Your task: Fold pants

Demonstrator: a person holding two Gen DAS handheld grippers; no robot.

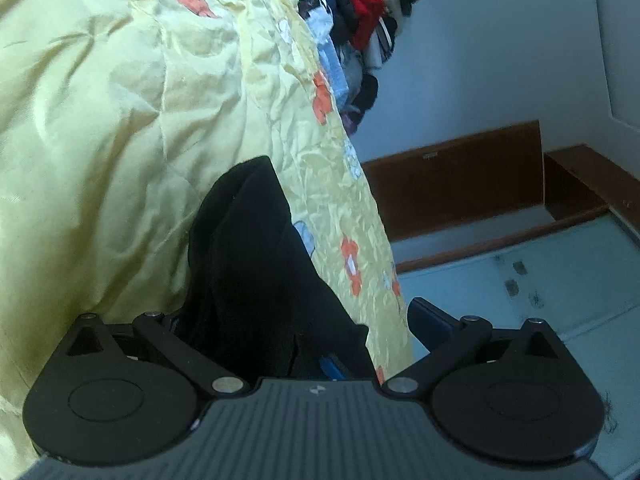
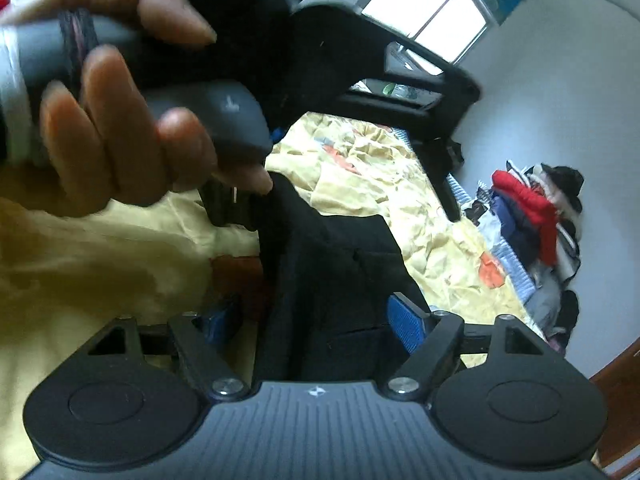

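The black pants [image 1: 256, 264] lie bunched on a yellow flowered bedspread [image 1: 100, 128]. In the left wrist view the cloth fills the gap of my left gripper [image 1: 296, 332]; one blue pad [image 1: 430, 320] stands wide to the right, the other is hidden under cloth. In the right wrist view the pants [image 2: 336, 280] run between the wide-apart blue pads [image 2: 406, 322] of my right gripper [image 2: 312, 320]. A hand [image 2: 120, 120] holding the left gripper's handle fills the upper left, close above the pants.
A heap of mixed clothes [image 2: 536, 216] lies along the bed's far edge by the wall, also in the left wrist view [image 1: 360, 16]. Wooden skirting [image 1: 452, 184] and a pale floor [image 1: 520, 280] lie past the bed edge. A window [image 2: 432, 8] is high up.
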